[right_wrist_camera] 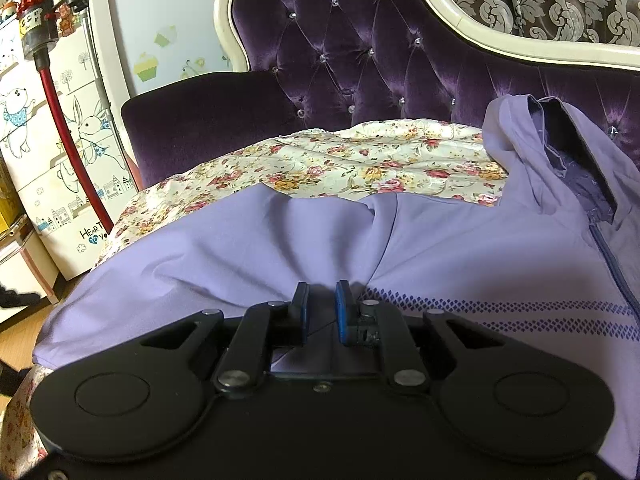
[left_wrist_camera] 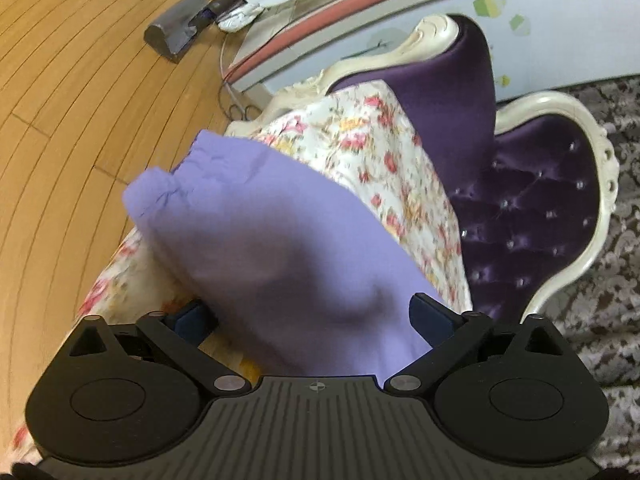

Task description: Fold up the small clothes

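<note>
Left tongs (left_wrist_camera: pixel 314 316): nearest the lens in the left wrist view; we see them spread wide, the sleeve of the lilac jacket (left_wrist_camera: pixel 256 236) passing between the dark blue pads (left_wrist_camera: pixel 430 320); whether the pads press the cloth we cannot tell.
Right tongs (right_wrist_camera: pixel 322 308): drawn close together, a narrow gap remaining; the blue pads (right_wrist_camera: pixel 342 312) sit over the jacket's lower part, and we cannot tell whether any fabric is pinched.
Lilac jacket: spread flat on the floral cover (right_wrist_camera: pixel 360 160), hood (right_wrist_camera: pixel 560 140) toward the sofa back, zip at the right edge of the right wrist view, rows of darker dots across the body.
Floral cover: draped over the seat of the purple sofa (right_wrist_camera: pixel 360 60).
Purple sofa: tufted, cream-framed; we take it as our landmark.
Wooden floor (left_wrist_camera: pixel 80 100): left of the sofa.
Vacuum head (left_wrist_camera: pixel 176 32): on the floor beyond the sofa's arm.
</note>
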